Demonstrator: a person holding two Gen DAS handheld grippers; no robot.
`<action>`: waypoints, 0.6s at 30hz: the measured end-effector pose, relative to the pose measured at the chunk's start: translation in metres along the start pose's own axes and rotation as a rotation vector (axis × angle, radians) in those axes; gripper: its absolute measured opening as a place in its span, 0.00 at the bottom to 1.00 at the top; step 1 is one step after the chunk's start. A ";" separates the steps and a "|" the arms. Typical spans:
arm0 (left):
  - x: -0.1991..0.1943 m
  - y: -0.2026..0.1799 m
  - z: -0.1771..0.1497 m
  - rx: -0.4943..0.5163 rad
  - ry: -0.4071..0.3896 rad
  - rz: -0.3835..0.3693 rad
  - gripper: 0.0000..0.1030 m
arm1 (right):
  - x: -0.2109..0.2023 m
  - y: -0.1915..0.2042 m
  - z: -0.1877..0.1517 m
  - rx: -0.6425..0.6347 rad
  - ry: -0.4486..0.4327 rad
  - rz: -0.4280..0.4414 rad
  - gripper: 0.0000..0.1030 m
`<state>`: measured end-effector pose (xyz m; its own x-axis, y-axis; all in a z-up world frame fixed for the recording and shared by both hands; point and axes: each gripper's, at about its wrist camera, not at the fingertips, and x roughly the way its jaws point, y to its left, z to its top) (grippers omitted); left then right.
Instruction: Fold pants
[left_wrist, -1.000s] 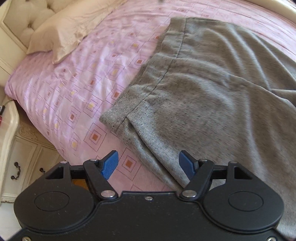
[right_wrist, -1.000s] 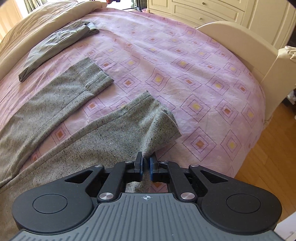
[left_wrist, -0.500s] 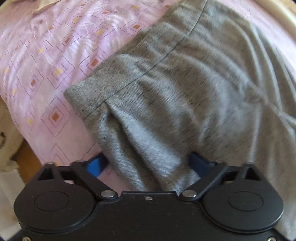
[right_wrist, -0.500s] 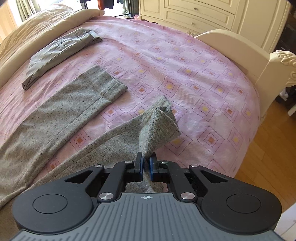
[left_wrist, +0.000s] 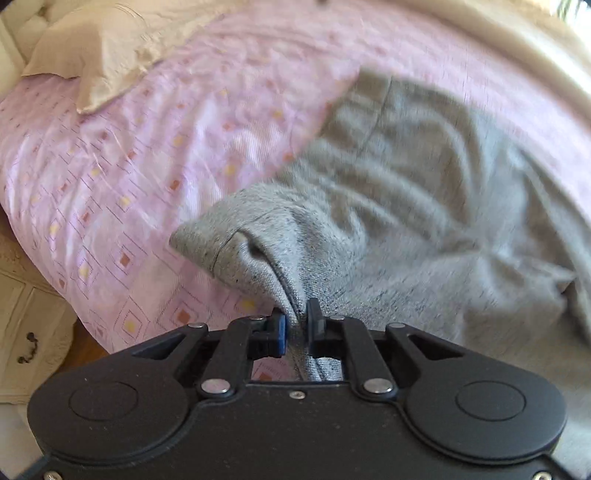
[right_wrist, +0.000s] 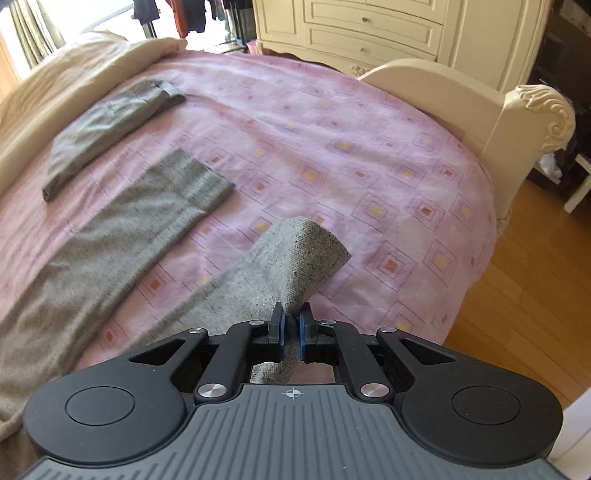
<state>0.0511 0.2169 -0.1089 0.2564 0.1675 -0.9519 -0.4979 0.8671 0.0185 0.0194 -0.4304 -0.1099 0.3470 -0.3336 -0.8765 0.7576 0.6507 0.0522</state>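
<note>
Grey speckled pants (left_wrist: 424, 192) lie spread on a pink patterned bedspread (left_wrist: 129, 166). In the left wrist view my left gripper (left_wrist: 297, 325) is closing its jaws on the near corner of the waistband, with a bunched fold of grey cloth pinched between the blue pads and lifted off the bed. In the right wrist view my right gripper (right_wrist: 291, 328) is shut on the hem of the near leg (right_wrist: 306, 251), which rises in a peak above the bedspread (right_wrist: 351, 155). The other leg (right_wrist: 147, 221) lies flat to the left.
A folded olive-grey garment (right_wrist: 110, 125) lies farther back on the bed. Beige pillow (left_wrist: 103, 48) at the head, cream duvet (right_wrist: 55, 92) along the far side. Cream footboard (right_wrist: 480, 118), a dresser (right_wrist: 369, 29) and wooden floor (right_wrist: 517, 277) are on the right.
My left gripper came down over the waistband corner, closed on it and lifted it. My right gripper kept its hold on the leg hem and raised it higher.
</note>
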 end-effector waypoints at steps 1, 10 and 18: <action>0.008 -0.001 0.001 0.020 0.016 0.020 0.18 | 0.009 0.000 -0.003 -0.012 0.028 -0.030 0.07; -0.021 -0.013 -0.016 0.044 -0.028 -0.025 0.41 | 0.020 0.003 -0.019 -0.074 0.060 -0.037 0.07; -0.042 -0.077 -0.068 0.187 0.080 -0.205 0.45 | 0.022 0.000 -0.022 -0.093 0.073 0.041 0.07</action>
<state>0.0223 0.1116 -0.0908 0.2656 -0.0514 -0.9627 -0.2790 0.9517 -0.1278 0.0149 -0.4225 -0.1394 0.3330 -0.2575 -0.9071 0.6876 0.7246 0.0467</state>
